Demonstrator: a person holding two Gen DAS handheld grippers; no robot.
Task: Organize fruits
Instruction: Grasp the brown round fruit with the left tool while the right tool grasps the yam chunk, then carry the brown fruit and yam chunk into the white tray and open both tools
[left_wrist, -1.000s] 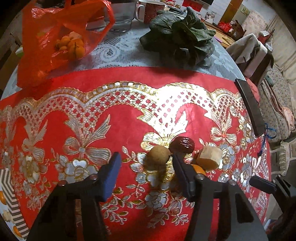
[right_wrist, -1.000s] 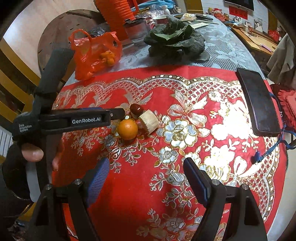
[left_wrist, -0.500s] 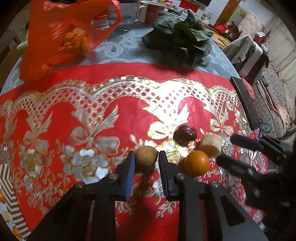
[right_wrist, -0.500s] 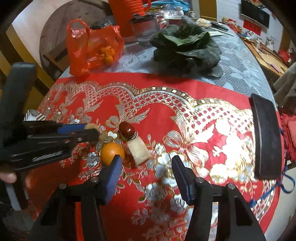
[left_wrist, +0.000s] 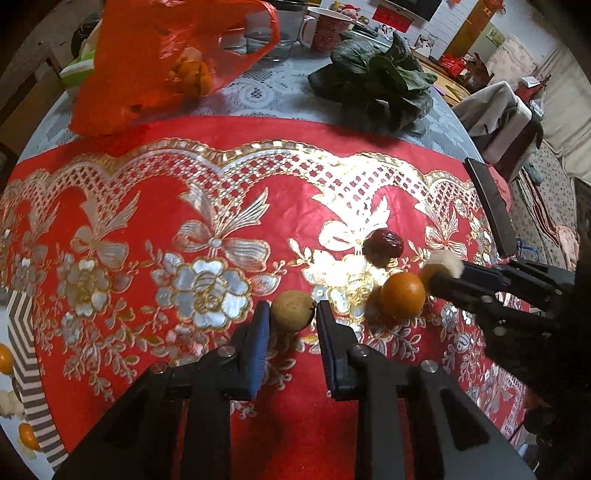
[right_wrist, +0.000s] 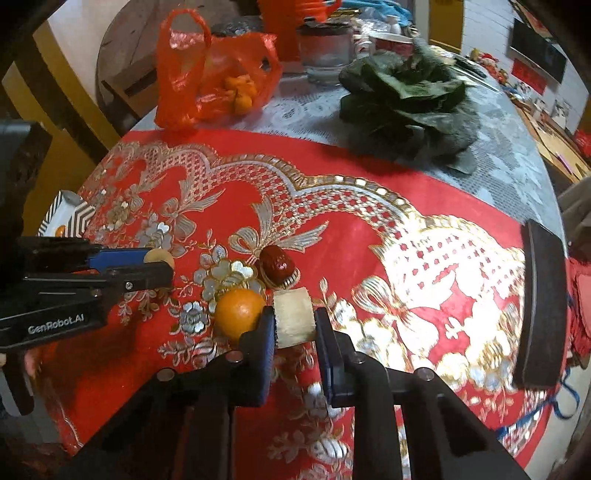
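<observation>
On the red and gold cloth (left_wrist: 147, 229) lies a small cluster of fruit. My left gripper (left_wrist: 291, 310) is shut on a small tan round fruit (left_wrist: 291, 316), both pads against its sides. An orange (left_wrist: 402, 295) and a dark red date (left_wrist: 382, 247) lie just to its right. In the right wrist view, my right gripper (right_wrist: 294, 321) has its jaws closing tight on a pale cut fruit piece (right_wrist: 293, 314), pads pressing both sides. The orange (right_wrist: 238, 312) touches its left finger, and the date (right_wrist: 277, 264) lies just behind. The left gripper (right_wrist: 159, 264) shows at the left.
An orange plastic bag (left_wrist: 177, 66) of small oranges and a bunch of dark leafy greens (left_wrist: 380, 85) lie at the table's far side, with a glass and a mug behind. A black flat device (left_wrist: 489, 206) lies at the right edge. A striped box (left_wrist: 22, 350) sits at the left.
The left jaws shut on the tan fruit and carried it a little away from the others. The right gripper came in over the cluster and closed on the pale piece.
</observation>
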